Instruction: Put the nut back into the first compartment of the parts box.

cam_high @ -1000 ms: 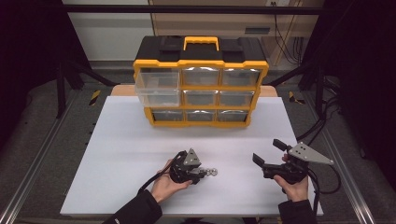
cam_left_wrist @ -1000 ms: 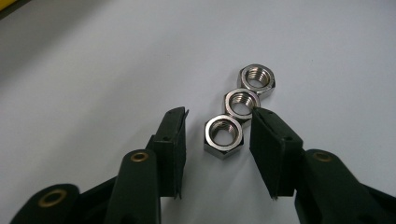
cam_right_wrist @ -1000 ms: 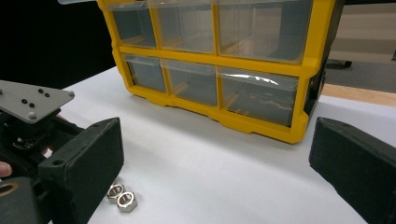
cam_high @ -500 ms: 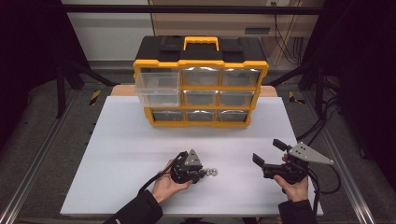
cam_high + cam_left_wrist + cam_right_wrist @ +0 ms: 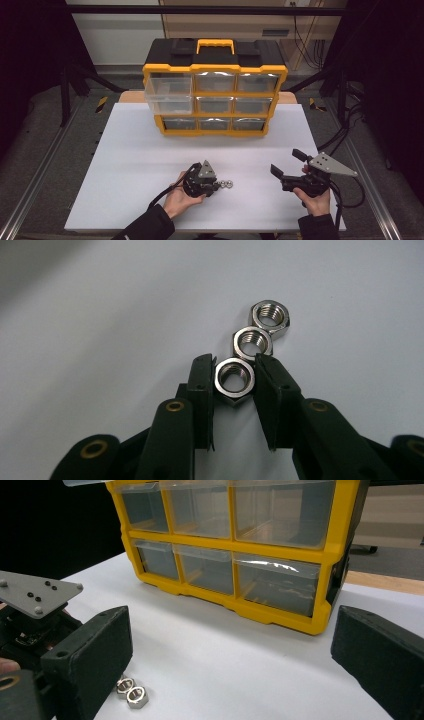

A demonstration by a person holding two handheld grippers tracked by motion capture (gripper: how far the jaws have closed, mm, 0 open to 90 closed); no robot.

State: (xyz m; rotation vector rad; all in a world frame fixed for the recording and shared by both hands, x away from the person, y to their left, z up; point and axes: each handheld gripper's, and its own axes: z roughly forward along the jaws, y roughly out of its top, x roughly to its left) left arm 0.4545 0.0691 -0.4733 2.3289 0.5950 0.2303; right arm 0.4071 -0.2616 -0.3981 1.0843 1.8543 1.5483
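From above, my left tongs point(image 5: 214, 186) sit low on the white bench point(image 5: 125, 165), three nuts point(image 5: 226, 184) at their tips; my right tongs point(image 5: 285, 167) gape wide. Left gripper view: jaws just closing, pinching the nearest nut point(image 5: 234, 377). Right gripper view: yellow drawer cabinet point(image 5: 240, 545) ahead.

No legible text, label, brand, number or sign appears in any view. The yellow and black drawer cabinet point(image 5: 215, 85) bears no readable marking on its frame or clear drawer fronts, and the hex nuts point(image 5: 235, 377) carry no stamped characters. The grey plate point(image 5: 35, 592) shows screw heads, no lettering.
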